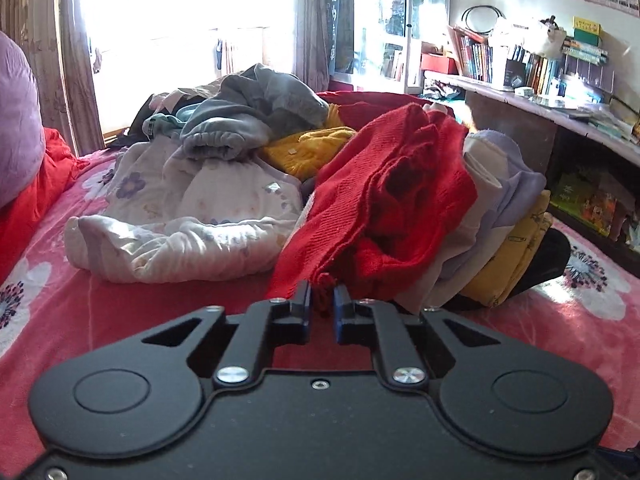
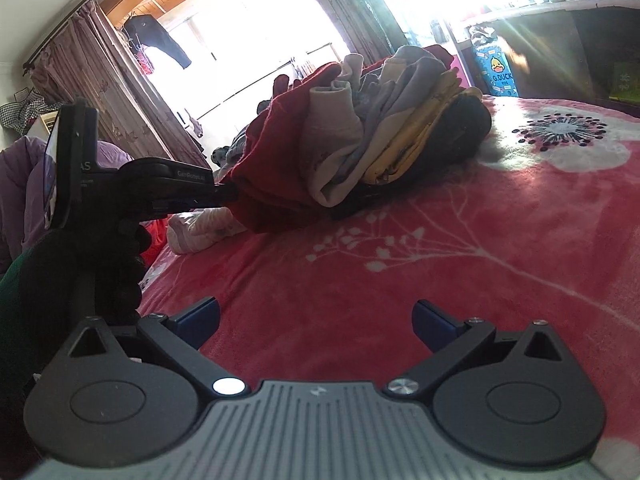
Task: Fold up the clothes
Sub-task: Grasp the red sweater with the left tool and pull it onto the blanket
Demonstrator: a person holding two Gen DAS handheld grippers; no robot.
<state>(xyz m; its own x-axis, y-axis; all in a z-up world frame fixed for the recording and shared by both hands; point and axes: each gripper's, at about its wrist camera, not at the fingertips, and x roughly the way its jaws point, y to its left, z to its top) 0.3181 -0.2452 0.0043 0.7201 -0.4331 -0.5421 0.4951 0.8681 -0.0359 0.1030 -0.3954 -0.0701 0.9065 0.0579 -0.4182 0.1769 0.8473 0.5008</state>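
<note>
A red knit garment lies draped over a stack of folded clothes on the bed. My left gripper is shut on the lower edge of the red garment. In the right wrist view the left gripper shows from the side, pinching the red garment at its left edge. My right gripper is open and empty, low over the bedspread, apart from the stack. A loose heap of unfolded clothes, white floral, grey and yellow, lies behind on the left.
The bed has a pink floral blanket. A purple pillow sits at the left. A desk with books runs along the right side. Curtains and a bright window stand behind the bed.
</note>
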